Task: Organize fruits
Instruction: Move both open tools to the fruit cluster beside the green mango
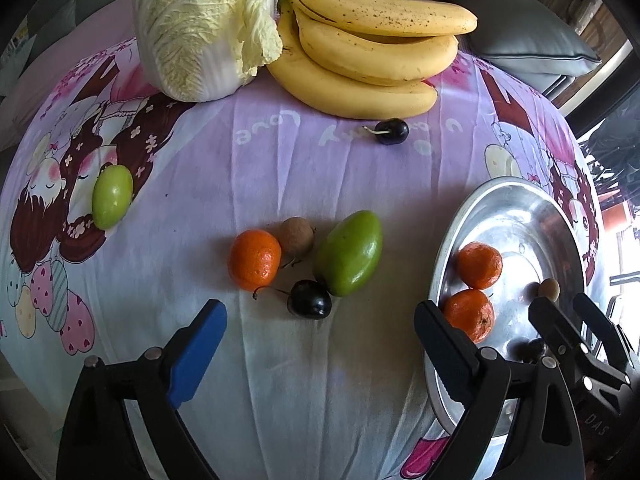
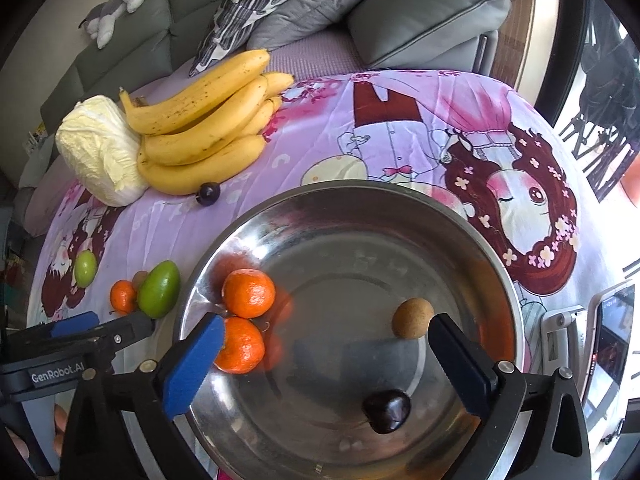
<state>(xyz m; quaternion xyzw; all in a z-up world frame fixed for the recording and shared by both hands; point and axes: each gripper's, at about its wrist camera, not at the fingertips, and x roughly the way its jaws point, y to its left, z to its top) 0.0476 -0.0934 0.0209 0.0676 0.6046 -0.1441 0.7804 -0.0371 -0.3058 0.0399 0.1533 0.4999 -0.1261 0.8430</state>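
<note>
Both grippers are standing wide and gripping nothing. Right gripper (image 2: 324,354) is hovering over the steel bowl (image 2: 400,208), where a dark cherry (image 2: 387,408) is lying between its fingers untouched. Left gripper (image 1: 320,320) is hanging above a second cherry (image 1: 310,299) on the worktop.

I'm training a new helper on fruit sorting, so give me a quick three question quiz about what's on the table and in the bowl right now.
1. Multiple choice: how many tangerines lie inside the steel bowl? A one, B two, C four.
2. True or false: the right tongs are clamped on the dark cherry in the bowl.
3. Short answer: which vegetable sits beside the banana bunch?

Key:
1. B; a third tangerine lies on the cloth.
2. False; the jaws stand wide open and hold nothing, and the cherry lies loose in the bowl.
3. The napa cabbage.
</note>
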